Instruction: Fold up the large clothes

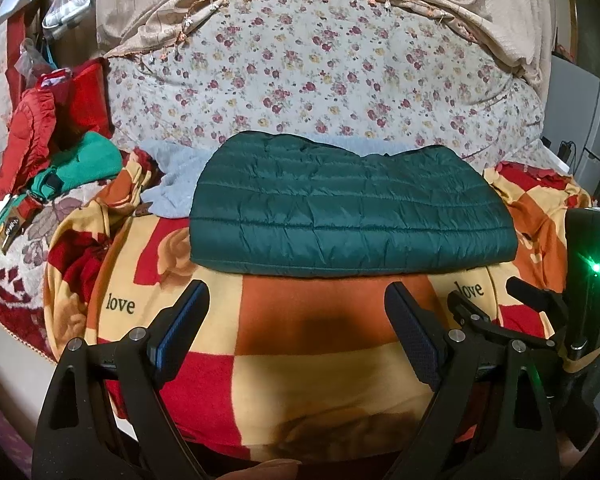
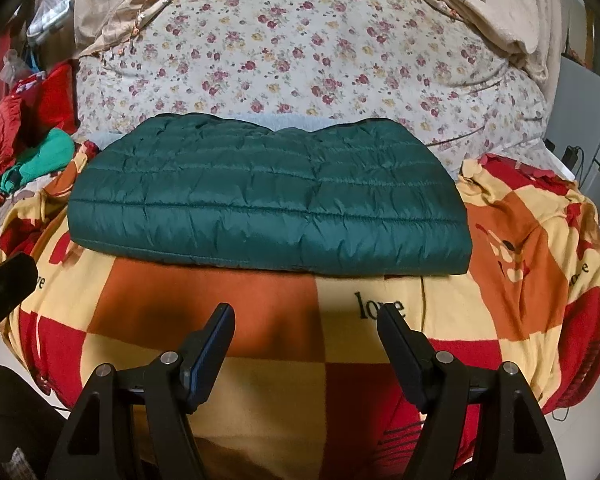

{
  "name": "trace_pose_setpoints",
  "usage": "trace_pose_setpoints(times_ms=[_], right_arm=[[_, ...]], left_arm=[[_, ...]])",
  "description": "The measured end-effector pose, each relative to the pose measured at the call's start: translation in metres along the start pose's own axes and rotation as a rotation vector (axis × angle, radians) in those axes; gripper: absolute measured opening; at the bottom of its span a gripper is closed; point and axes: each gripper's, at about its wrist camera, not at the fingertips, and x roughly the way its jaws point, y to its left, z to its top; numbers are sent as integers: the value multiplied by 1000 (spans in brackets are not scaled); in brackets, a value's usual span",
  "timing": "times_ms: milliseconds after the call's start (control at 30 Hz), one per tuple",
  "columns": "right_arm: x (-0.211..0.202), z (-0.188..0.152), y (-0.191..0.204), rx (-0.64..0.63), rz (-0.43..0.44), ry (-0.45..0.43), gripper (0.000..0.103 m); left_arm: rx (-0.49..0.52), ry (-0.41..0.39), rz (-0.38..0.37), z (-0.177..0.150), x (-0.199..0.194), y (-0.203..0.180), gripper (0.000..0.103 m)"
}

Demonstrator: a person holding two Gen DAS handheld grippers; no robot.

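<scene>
The checked blanket reads "love" in several squares; one is probably partly hidden.

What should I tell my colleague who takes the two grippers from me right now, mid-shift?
Left gripper: open, empty, hovering over the checked blanket, short of the jacket.
Right gripper: open, empty, beside the left one, also short of the jacket.
Green quilted jacket: lies folded into a flat rectangle on the blanket, its near edge facing both grippers.
Done: this jacket looks folded.
Left: a heap of red and green clothes lies at the left of the bed, unfolded; probably those come next.
</scene>
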Motion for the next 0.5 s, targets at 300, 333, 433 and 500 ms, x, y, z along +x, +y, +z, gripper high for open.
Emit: trace_pose_setpoints(times_ms=[300,333,433,500], right_arm=[[1,-2,-2,-1,-4,2,71],[1,-2,-2,-3,-6,2,71],[4,-3,-2,-9,-11,10,71],[6,-5,-3,-7,-11,16,71]], left_arm=[[10,8,-6,-4,3,0,89],[9,11,-8,-4,4,0,89],[7,26,-18,-6,8,2,89],[3,41,-25,-6,11,3,89]])
